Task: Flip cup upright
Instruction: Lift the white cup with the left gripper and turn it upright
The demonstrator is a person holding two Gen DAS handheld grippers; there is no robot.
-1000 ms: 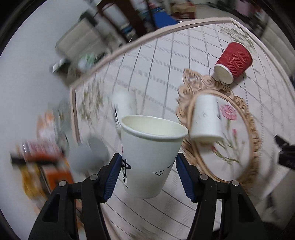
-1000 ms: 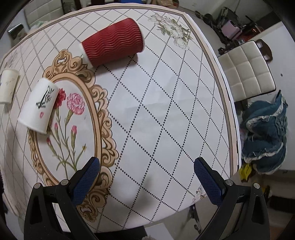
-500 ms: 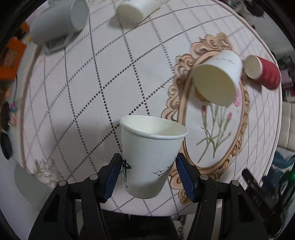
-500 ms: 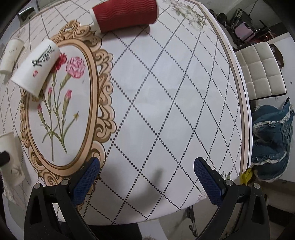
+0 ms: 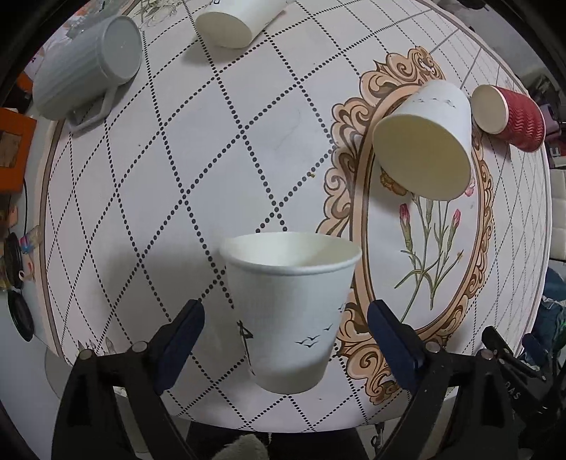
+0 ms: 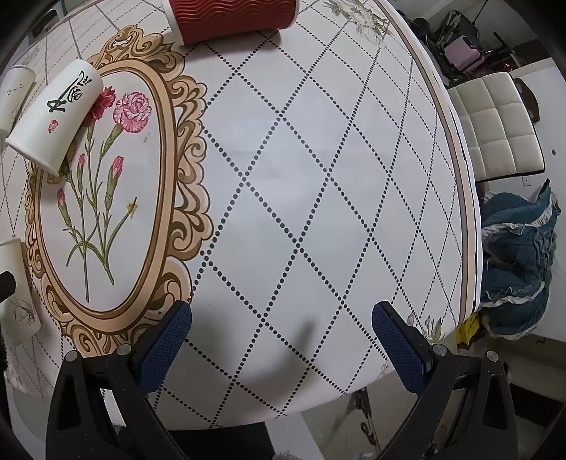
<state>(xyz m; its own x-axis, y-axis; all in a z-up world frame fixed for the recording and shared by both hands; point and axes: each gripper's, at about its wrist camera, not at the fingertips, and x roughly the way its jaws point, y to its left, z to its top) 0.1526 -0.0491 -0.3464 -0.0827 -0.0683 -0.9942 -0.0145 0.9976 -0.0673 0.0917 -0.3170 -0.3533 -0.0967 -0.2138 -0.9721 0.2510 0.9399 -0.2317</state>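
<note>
A white paper cup with small black birds [image 5: 290,315] stands upright on the table near its front edge; it also shows at the left edge of the right wrist view [image 6: 14,293]. My left gripper [image 5: 284,339] is open, its blue pads on either side of the cup and clear of it. A white paper cup [image 5: 428,141] lies on its side on the floral oval; in the right wrist view [image 6: 56,116] it shows black script. A red ribbed cup [image 5: 509,116] lies on its side beyond it. My right gripper [image 6: 281,339] is open and empty above bare tablecloth.
A grey ribbed mug [image 5: 85,67] lies on its side at far left and another white paper cup [image 5: 240,17] lies at the far edge. The table edge [image 6: 460,184] curves right, with a white chair [image 6: 495,131] and blue cloth [image 6: 516,265] beyond.
My left gripper has opened and let go of the bird cup, which now stands on the table. The right gripper has drifted slightly forward over the cloth.
</note>
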